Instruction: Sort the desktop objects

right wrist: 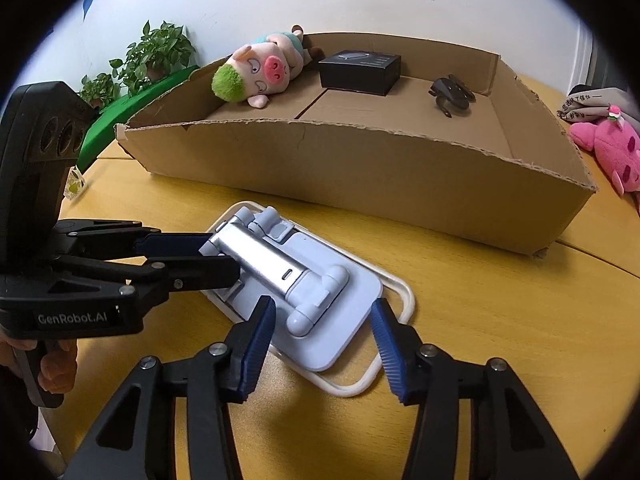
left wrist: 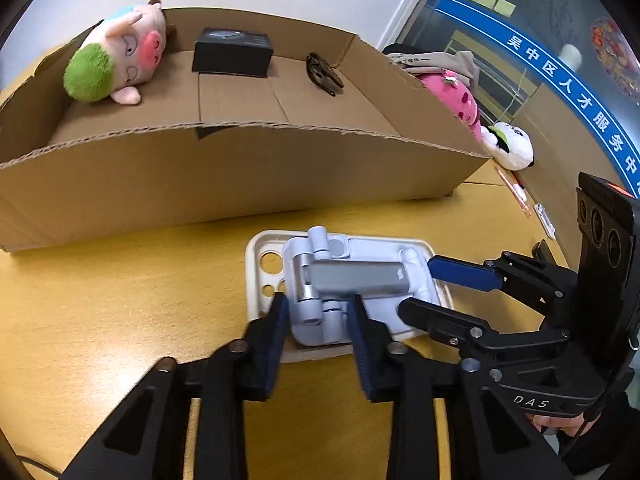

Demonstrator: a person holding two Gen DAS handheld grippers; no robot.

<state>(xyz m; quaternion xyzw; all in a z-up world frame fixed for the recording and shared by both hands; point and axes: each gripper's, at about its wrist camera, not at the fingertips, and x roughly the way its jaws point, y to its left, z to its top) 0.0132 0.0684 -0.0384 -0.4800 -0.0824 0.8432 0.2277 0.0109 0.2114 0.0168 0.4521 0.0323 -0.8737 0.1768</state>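
A folded pale-blue and silver phone stand (left wrist: 340,284) (right wrist: 296,280) lies on a white phone case (left wrist: 260,276) (right wrist: 396,300) on the yellow table. My left gripper (left wrist: 318,312) (right wrist: 218,256) straddles the stand's hinged end, its jaws close against the stand's sides. My right gripper (right wrist: 322,320) (left wrist: 416,284) is open around the stand's other end, not touching. The cardboard box (left wrist: 240,168) (right wrist: 360,168) behind holds a pig plush (left wrist: 120,56) (right wrist: 260,72), a black box (left wrist: 234,52) (right wrist: 360,68) and a black clip (left wrist: 324,74) (right wrist: 452,94).
A pink plush (left wrist: 460,100) (right wrist: 612,148) and a white plush (left wrist: 512,144) lie right of the box. Pens (left wrist: 516,188) lie near the table's right edge. Potted plants (right wrist: 152,56) and a green mat (right wrist: 128,116) are at the left.
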